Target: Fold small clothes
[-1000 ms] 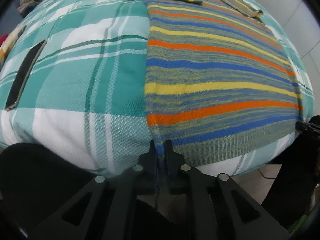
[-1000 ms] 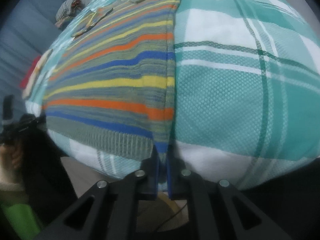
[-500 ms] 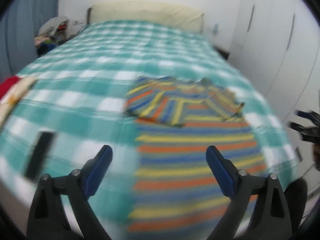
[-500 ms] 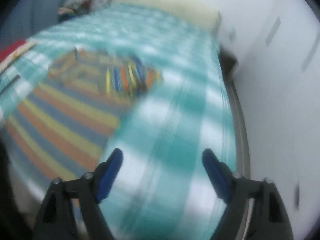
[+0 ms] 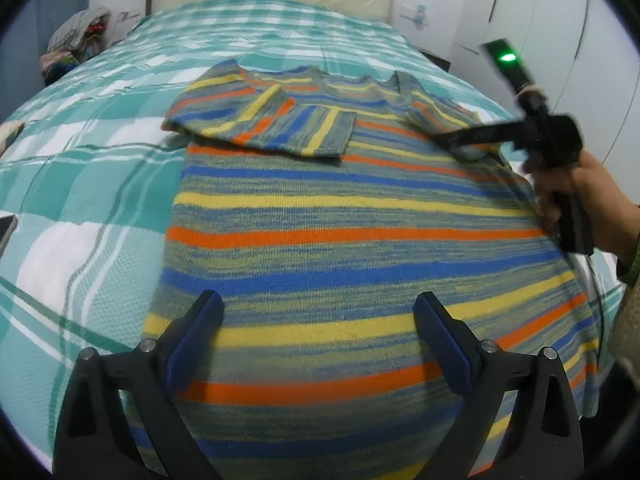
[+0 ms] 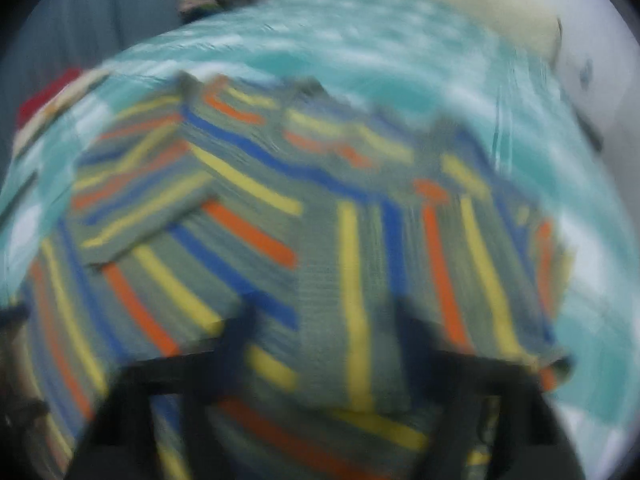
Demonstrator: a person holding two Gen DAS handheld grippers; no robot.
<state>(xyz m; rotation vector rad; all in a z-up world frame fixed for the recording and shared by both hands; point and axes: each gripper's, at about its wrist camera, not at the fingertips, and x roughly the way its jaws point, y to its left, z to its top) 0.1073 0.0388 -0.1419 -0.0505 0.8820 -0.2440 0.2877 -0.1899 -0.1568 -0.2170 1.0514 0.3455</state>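
Striped sweater (image 5: 340, 220) flat on bed (image 5: 80, 200), left gripper (image 5: 320, 336) fingers spread wide above hem, right gripper (image 6: 324, 340) fingers closing over folded sleeve, blurred, grip unclear.

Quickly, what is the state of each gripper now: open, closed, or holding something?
Left gripper: open, holding nothing, above the striped sweater.
Right gripper: jaws closing over the sweater's folded sleeve; the blurred view does not show a grip.

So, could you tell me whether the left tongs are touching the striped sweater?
Apart. The left wrist view shows the left tongs wide open with nothing gripped, hovering above the sweater, which lies flat on the bed.
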